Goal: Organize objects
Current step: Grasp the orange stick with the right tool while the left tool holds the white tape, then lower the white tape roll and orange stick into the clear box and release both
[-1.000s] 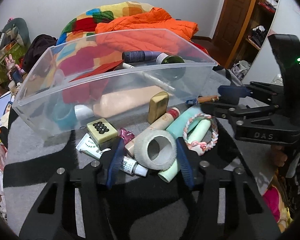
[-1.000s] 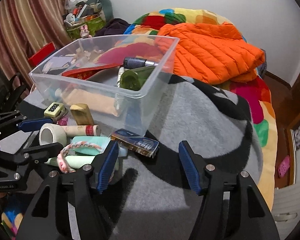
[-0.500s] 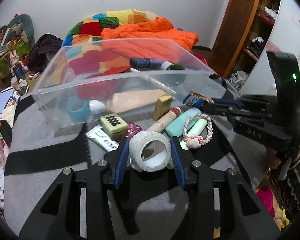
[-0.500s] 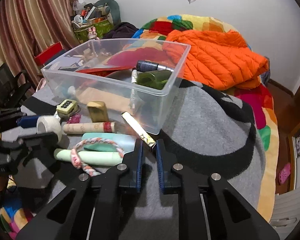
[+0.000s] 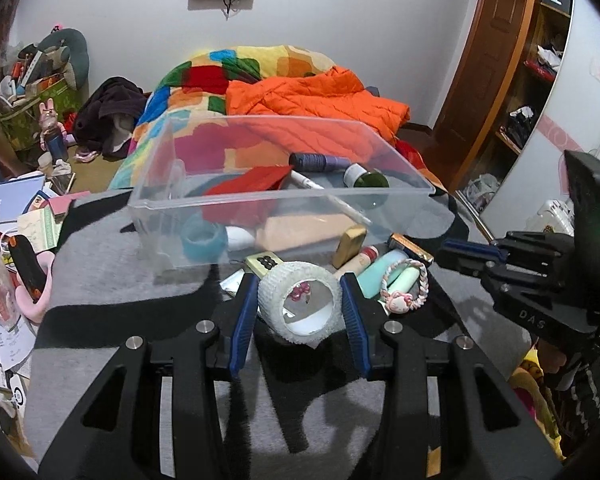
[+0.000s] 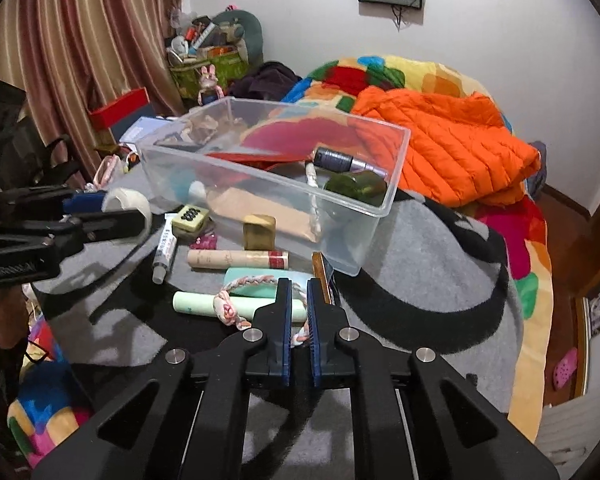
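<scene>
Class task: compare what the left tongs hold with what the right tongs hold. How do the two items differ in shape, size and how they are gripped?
The left tongs hold a white gauze roll, a wide hollow ring; the right tongs hold a thin flat box.
The roll keeps its tongs spread wide; the box leaves its tongs almost closed.
The roll is clamped across its round sides; the box is pinched edge-on.
Both are lifted clear of the grey blanket, near the clear bin.
</scene>
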Available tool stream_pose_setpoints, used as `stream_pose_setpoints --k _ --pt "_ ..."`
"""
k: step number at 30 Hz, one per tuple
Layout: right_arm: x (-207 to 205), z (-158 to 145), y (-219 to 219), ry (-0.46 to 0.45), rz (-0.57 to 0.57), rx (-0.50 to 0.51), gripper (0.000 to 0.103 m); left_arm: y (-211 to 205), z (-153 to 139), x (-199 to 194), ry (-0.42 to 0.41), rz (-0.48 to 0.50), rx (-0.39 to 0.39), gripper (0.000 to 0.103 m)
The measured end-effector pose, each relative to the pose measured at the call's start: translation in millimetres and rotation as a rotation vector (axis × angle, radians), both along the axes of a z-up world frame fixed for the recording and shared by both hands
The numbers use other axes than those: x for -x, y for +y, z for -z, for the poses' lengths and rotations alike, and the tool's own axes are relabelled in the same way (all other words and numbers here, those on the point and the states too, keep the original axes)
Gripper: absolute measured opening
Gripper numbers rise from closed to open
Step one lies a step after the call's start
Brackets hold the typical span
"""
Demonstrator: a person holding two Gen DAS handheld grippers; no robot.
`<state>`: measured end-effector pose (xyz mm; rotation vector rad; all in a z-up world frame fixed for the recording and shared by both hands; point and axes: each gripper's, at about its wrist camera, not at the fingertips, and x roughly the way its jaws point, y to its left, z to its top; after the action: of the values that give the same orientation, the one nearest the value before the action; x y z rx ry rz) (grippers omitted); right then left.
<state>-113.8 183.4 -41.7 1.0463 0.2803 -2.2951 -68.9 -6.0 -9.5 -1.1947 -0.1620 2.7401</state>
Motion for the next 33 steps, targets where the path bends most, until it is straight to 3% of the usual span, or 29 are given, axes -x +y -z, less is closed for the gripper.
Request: stream_pose_setpoints --k 3,11,13,15,22,33 --pt "9 4 3 -0.029 0.028 0.018 0.028 -4 -5 -1 0.014 -0.007 0.001 0.041" --pt "46 29 0 -0.110 0.096 -0.001 0.029 -10 -8 3 0.024 -0.021 -0.001 0.041" --pt "48 32 1 -0.114 0.098 0.011 0.024 -10 -7 3 0.023 -0.022 0.001 0.041" --pt "48 32 3 -0.121 0.096 0.027 0.009 -10 -7 5 0.023 -0.022 0.002 0.041" --pt "33 18 10 -0.086 0.085 0.059 0.007 -15 -11 14 0.038 -0.034 0.003 0.041" --pt "13 -45 1 0.050 0.039 0.194 0.007 -18 -28 39 0.075 -0.052 0.032 0.041"
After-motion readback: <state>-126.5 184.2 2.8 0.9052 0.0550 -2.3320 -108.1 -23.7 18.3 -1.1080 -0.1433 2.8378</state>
